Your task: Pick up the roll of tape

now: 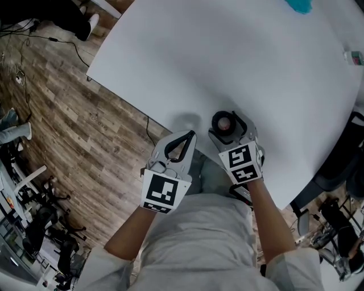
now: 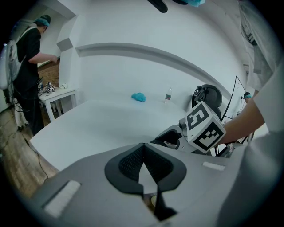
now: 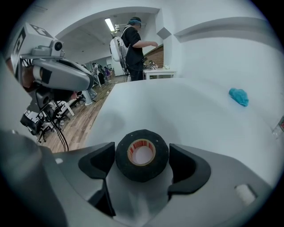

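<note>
A black roll of tape (image 1: 223, 121) (image 3: 142, 154) with a pale core lies flat on the white table (image 1: 227, 57), close to its near edge. My right gripper (image 1: 226, 127) (image 3: 143, 163) stands open over it. One dark pad sits on each side of the roll, and a small gap shows at the right pad (image 3: 186, 166). To the left, my left gripper (image 1: 182, 140) (image 2: 143, 146) hangs shut and empty just off the table's edge, its pads meeting at the tips. In the left gripper view, the marker cube (image 2: 205, 127) of the right gripper shows at the right.
A crumpled blue cloth (image 1: 298, 5) (image 3: 238, 96) and a small bottle (image 2: 167, 95) lie at the table's far side. Wooden floor (image 1: 68, 125) with cables lies beyond the left edge. A dark chair (image 1: 341, 165) is at the right. A person (image 3: 133, 40) stands at a far small table.
</note>
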`<state>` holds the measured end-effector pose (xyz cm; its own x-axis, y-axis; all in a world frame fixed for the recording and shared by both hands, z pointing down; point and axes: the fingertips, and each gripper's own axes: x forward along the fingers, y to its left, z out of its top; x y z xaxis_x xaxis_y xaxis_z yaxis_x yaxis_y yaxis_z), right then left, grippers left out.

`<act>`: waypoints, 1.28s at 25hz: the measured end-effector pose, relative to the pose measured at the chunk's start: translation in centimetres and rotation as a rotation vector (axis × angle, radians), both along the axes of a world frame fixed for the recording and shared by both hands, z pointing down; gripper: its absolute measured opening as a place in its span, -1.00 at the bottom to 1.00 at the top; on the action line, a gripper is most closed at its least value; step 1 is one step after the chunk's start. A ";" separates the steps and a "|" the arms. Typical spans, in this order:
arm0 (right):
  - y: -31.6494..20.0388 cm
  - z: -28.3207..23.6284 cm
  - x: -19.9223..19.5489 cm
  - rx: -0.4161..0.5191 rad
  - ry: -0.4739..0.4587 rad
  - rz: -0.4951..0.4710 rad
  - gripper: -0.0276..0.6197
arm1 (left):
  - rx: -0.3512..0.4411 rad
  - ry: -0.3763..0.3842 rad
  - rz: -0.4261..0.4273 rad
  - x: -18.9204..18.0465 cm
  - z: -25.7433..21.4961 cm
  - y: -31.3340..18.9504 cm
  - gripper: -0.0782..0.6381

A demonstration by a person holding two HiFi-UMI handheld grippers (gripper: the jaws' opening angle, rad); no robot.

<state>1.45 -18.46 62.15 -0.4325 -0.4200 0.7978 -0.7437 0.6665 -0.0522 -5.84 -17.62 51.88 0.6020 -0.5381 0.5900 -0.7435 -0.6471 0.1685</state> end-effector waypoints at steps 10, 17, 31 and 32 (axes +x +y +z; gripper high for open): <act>0.0 -0.3 0.0 0.004 -0.006 0.012 0.17 | -0.002 0.018 -0.002 0.4 -0.3 -0.2 -0.74; 0.1 -0.4 0.3 0.004 0.002 0.015 0.17 | 0.002 0.013 -0.004 0.0 -0.4 -0.2 -0.74; 1.4 -3.5 1.0 -0.014 -0.079 0.045 0.17 | 0.045 0.031 0.009 1.1 -2.3 0.6 -0.74; 1.5 -3.7 1.0 -0.013 -0.084 0.044 0.17 | 0.050 0.032 0.011 1.1 -2.6 0.6 -0.74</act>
